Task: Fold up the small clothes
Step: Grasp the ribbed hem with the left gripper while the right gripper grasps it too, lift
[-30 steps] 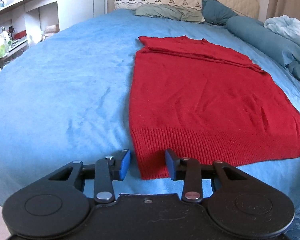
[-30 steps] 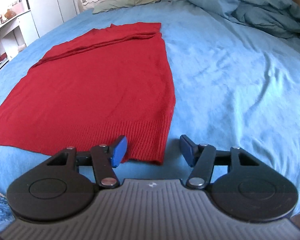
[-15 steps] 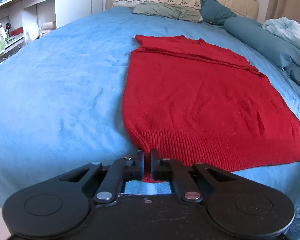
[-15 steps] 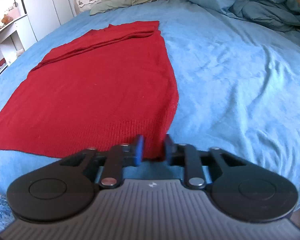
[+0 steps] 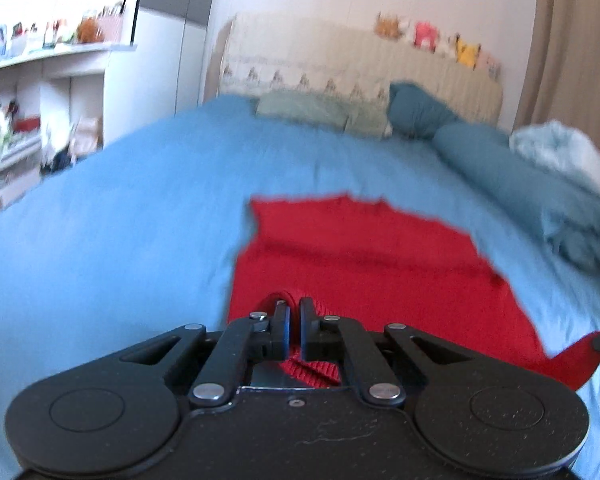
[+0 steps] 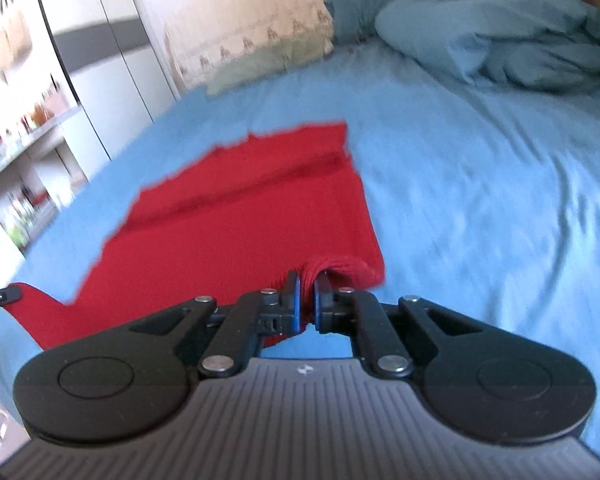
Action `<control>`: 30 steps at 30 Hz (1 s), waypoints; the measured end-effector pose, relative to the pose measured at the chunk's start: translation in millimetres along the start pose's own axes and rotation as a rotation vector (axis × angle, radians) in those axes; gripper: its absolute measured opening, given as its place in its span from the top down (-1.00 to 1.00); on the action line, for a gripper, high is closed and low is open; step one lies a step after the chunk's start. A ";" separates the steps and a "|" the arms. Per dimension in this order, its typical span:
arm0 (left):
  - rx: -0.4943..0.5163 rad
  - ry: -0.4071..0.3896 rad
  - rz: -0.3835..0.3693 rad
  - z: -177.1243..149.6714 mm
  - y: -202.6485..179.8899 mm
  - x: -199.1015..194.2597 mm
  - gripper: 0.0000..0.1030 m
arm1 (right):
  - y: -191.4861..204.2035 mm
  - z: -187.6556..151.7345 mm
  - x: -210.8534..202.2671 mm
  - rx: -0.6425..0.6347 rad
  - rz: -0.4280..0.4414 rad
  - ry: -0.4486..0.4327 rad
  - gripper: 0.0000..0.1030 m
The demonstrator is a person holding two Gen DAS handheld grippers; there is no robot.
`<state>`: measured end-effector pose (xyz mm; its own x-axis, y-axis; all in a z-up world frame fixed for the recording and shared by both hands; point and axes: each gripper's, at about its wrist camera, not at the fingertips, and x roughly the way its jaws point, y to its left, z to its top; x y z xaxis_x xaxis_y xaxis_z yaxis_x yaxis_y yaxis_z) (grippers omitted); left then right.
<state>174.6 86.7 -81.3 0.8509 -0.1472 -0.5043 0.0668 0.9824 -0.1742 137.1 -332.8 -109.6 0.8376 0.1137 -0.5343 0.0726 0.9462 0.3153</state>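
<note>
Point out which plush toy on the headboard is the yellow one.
The yellow plush toy sits right of the pink plush toy and well right of the orange-brown plush toy on the headboard. Blur hides its shape.

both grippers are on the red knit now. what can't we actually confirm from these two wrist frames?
- Hem edge of the red knit: left wrist view, hidden behind the left gripper; right wrist view, behind the right gripper.
- Knit's surface, folds and far edge: motion-blurred in both views.
- Items on the shelf: left wrist view, blurred and too small to identify.
- Toys on the headboard: same view, blurred.
- Near edge of the bed: covered by the gripper bodies.
</note>
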 end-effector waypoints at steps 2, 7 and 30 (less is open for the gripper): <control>-0.034 -0.044 -0.011 26.8 -2.0 16.6 0.92 | 0.9 29.0 13.7 0.022 0.023 -0.029 0.58; -0.084 -0.118 0.006 98.5 -4.2 81.4 0.92 | 2.6 111.2 72.9 0.070 0.046 -0.092 0.58; -0.229 0.220 0.244 152.7 29.0 382.1 -0.42 | -30.1 209.0 391.7 0.126 -0.113 0.111 -0.52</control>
<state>581.2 76.4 -149.9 0.6939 0.0420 -0.7189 -0.2625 0.9444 -0.1982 576.1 -380.1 -164.5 0.7560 0.0483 -0.6528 0.2359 0.9101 0.3406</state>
